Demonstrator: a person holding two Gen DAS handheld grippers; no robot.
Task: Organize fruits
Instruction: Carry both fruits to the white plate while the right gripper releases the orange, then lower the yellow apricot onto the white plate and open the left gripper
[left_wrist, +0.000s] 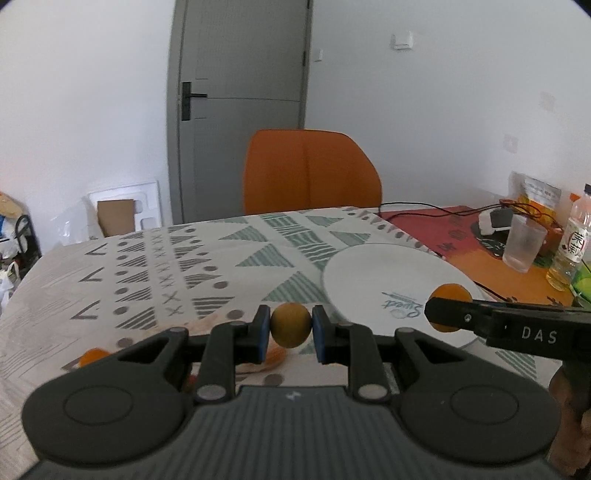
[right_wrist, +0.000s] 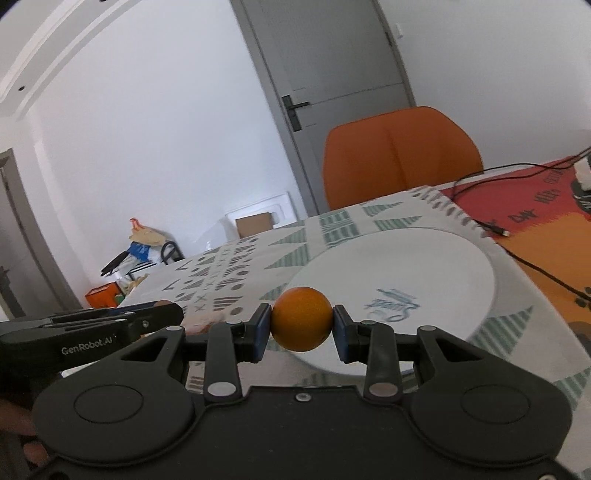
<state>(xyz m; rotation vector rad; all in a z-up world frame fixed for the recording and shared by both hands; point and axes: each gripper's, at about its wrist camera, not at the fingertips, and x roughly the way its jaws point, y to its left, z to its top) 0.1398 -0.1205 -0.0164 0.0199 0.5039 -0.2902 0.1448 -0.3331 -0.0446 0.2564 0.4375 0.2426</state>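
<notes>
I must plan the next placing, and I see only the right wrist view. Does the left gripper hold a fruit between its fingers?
Observer: Yes. The left gripper is shut on a yellowish fruit.
Operator: Does more fruit lie on the table near it?
Observer: A blurred orange piece, perhaps a fruit, lies on the tablecloth, low and left of that gripper.
Operator: Where does my orange stand against the plate?
Observer: Seen from the left wrist, the right gripper holds the orange in front of the plate, at its near right part. I cannot tell its height.
</notes>
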